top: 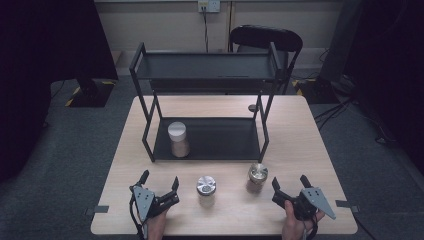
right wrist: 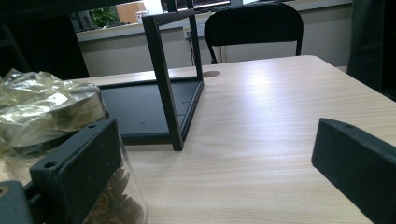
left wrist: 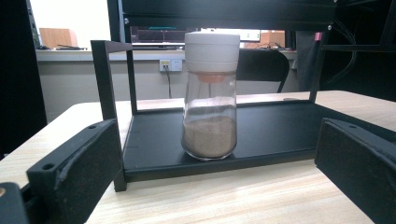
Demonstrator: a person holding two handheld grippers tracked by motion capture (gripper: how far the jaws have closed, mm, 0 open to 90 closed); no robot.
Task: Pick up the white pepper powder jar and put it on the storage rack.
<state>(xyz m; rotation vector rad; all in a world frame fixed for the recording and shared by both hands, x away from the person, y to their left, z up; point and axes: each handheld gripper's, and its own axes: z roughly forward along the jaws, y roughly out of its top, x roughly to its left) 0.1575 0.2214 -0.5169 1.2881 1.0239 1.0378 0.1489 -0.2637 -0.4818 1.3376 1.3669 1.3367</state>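
Trouble looked likeliest at lower right, where the right gripper (jaws wide, empty) sat just beside the gold-lidded jar on the surface and could topple it.

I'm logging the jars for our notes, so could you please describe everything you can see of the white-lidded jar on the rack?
The white-lidded jar is clear glass, rounded at the base, with a tall white cap and an orange ring beneath it. Brownish powder fills roughly its lower third. It stands upright on the left part of the black rack's lower shelf, near the front edge. Nothing else touches it; both grippers are apart from it.
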